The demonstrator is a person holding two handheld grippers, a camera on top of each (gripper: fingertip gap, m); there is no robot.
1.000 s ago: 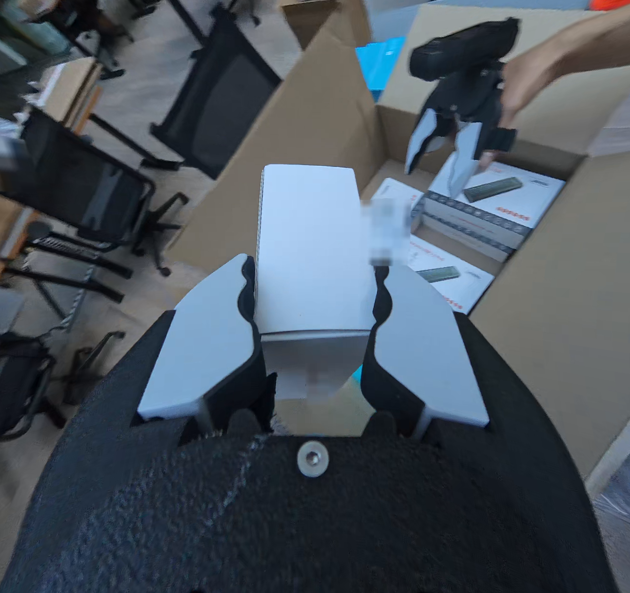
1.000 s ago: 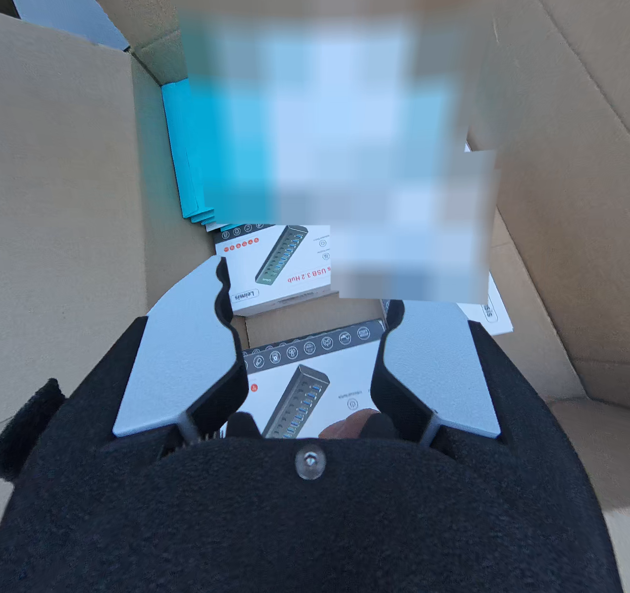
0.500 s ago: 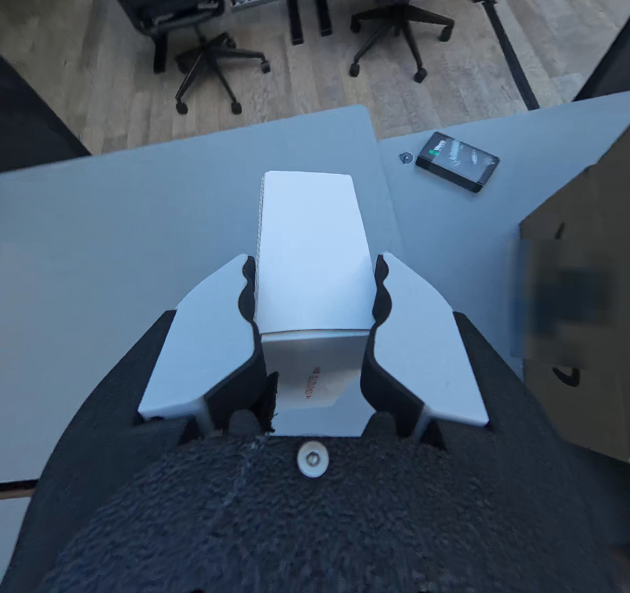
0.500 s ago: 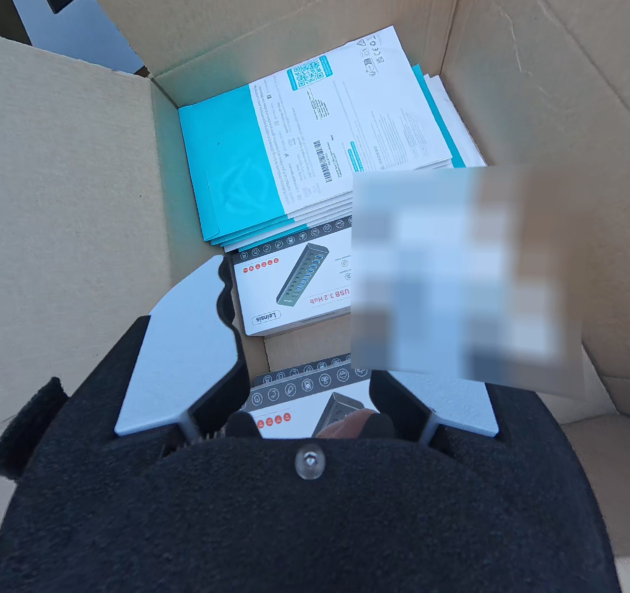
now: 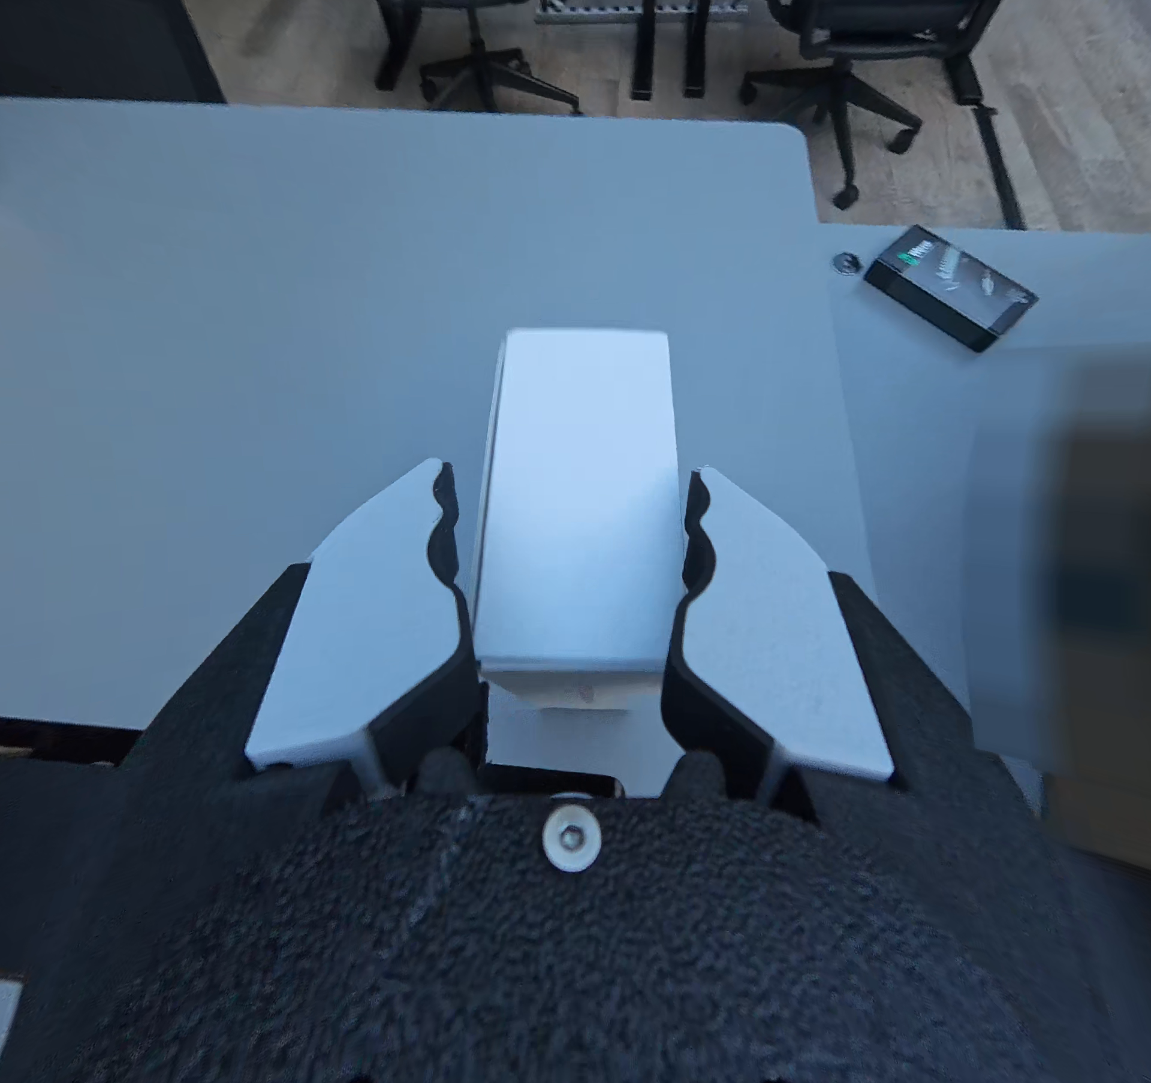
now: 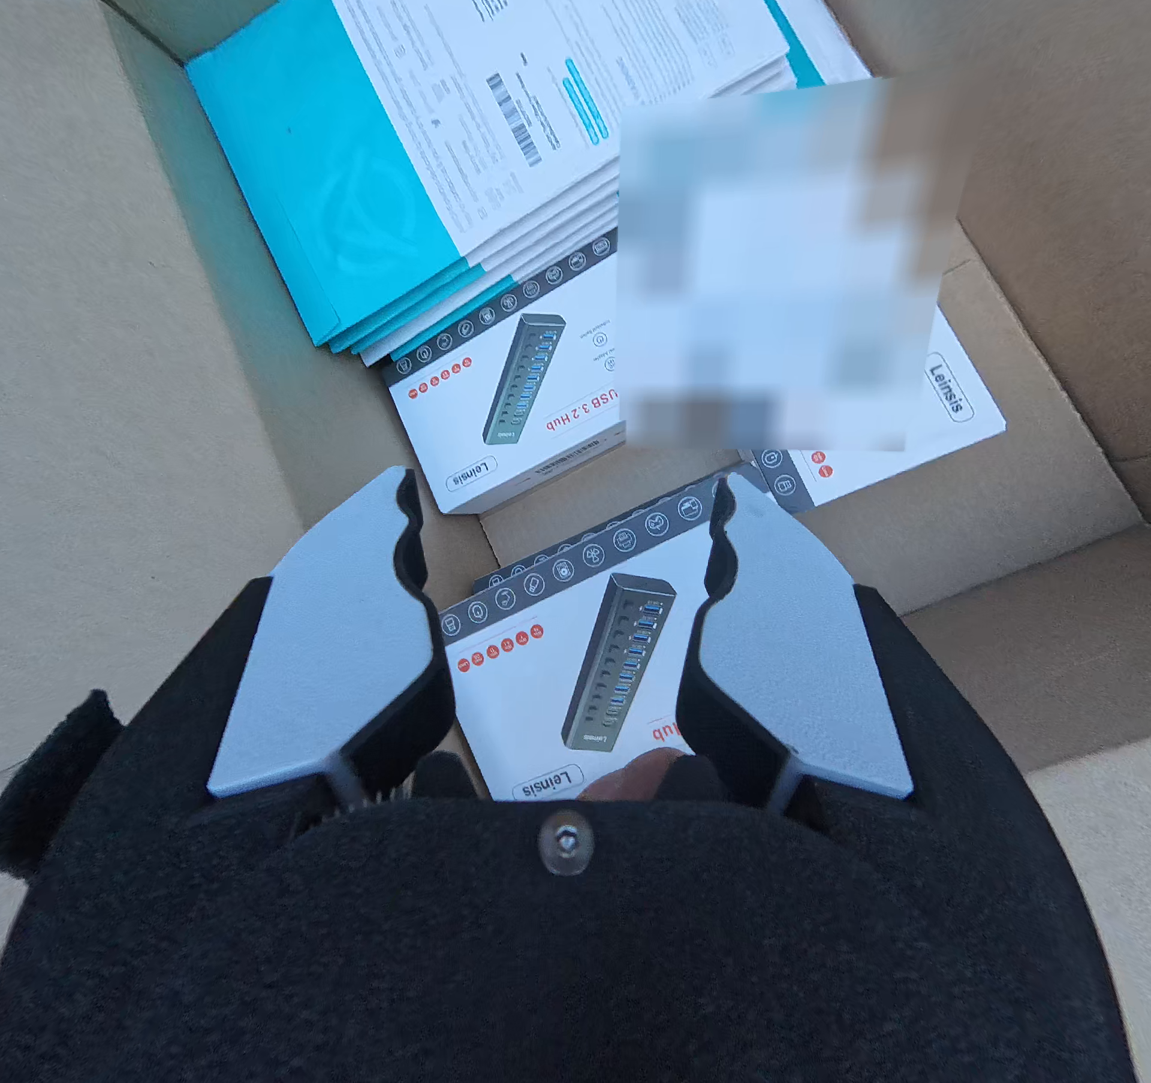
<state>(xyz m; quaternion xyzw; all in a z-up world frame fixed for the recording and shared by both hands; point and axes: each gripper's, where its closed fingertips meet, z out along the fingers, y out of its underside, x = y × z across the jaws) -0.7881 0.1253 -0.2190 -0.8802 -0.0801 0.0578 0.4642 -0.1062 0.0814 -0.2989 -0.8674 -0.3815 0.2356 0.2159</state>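
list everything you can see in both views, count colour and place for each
plain white rectangular carton: 1, white, between the left gripper's fingers, over the table
grey-blue table: 1, grey-blue, under the left gripper
small flat black box: 1, black, table's far right
black office chairs: 2, black, on the wooden floor beyond the table
brown cardboard shipping box: 1, brown, open, around the right gripper
white printed product boxes: at least 3, white with dark strip, on the shipping box floor
teal-and-white flat packets: a stack, count unclear, far end of the shipping box
left gripper: 1, grey and black, shut on the carton
right gripper: 1, grey and black, open above the nearest printed box
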